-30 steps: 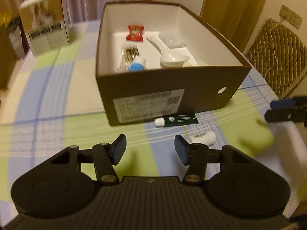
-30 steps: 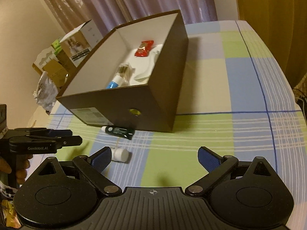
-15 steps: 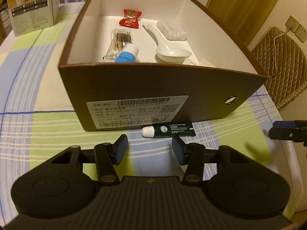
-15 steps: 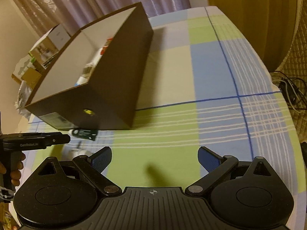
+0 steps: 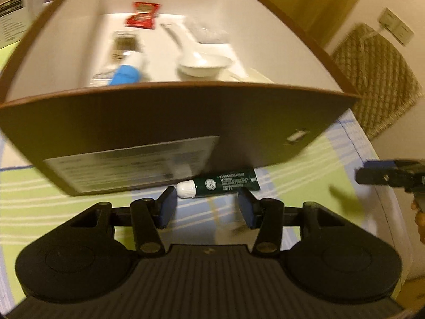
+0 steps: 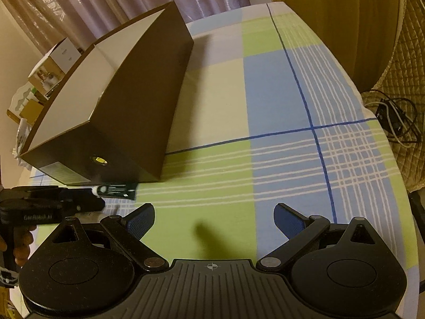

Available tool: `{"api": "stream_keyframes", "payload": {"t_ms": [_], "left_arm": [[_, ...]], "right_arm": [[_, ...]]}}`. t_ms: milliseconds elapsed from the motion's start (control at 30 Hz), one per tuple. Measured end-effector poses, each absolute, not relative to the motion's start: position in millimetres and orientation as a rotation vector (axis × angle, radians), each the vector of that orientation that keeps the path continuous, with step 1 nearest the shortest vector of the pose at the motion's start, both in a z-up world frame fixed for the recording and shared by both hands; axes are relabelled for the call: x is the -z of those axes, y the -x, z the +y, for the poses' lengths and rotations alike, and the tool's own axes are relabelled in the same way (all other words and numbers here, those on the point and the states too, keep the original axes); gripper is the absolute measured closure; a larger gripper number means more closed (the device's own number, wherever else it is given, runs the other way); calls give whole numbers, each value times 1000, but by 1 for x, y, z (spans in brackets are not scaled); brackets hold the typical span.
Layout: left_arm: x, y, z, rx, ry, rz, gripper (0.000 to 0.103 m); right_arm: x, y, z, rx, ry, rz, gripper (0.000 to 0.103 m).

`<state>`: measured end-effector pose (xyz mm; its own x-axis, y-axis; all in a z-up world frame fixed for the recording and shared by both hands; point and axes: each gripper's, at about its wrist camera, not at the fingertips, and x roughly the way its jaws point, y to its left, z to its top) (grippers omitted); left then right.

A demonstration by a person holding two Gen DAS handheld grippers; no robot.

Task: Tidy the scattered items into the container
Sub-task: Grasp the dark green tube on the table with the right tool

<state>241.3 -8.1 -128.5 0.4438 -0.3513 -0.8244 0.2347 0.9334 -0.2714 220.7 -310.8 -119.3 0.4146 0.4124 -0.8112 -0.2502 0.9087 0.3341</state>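
A dark green tube with a white cap [image 5: 223,184] lies on the checked cloth against the front wall of the brown cardboard box [image 5: 186,117]. My left gripper [image 5: 207,204] is open, its fingertips just short of the tube, one on each side. The tube also shows in the right wrist view [image 6: 117,190], beside the box [image 6: 138,111]. My right gripper [image 6: 213,219] is open and empty over the cloth, right of the box. Inside the box lie a red packet [image 5: 143,14], a white spoon [image 5: 196,58], a blue-capped bottle [image 5: 124,73] and cotton swabs.
The left gripper shows at the left edge of the right wrist view [image 6: 50,207]. A printed carton [image 5: 10,13] stands behind the box on the left. A quilted chair [image 5: 377,85] and cables [image 6: 395,122] are beyond the table's right edge.
My left gripper has moved forward and down to the green tube; the small white bottle near it has dropped out of sight. My right gripper has swung a little to the right.
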Motion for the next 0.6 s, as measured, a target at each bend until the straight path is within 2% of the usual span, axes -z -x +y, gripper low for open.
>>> {"api": "stream_keyframes", "payload": {"t_ms": [600], "left_arm": [[123,-237,-58,600,6,1039,57]], "right_arm": [[119,-214,-331,-377,-205,1071,1]]}}
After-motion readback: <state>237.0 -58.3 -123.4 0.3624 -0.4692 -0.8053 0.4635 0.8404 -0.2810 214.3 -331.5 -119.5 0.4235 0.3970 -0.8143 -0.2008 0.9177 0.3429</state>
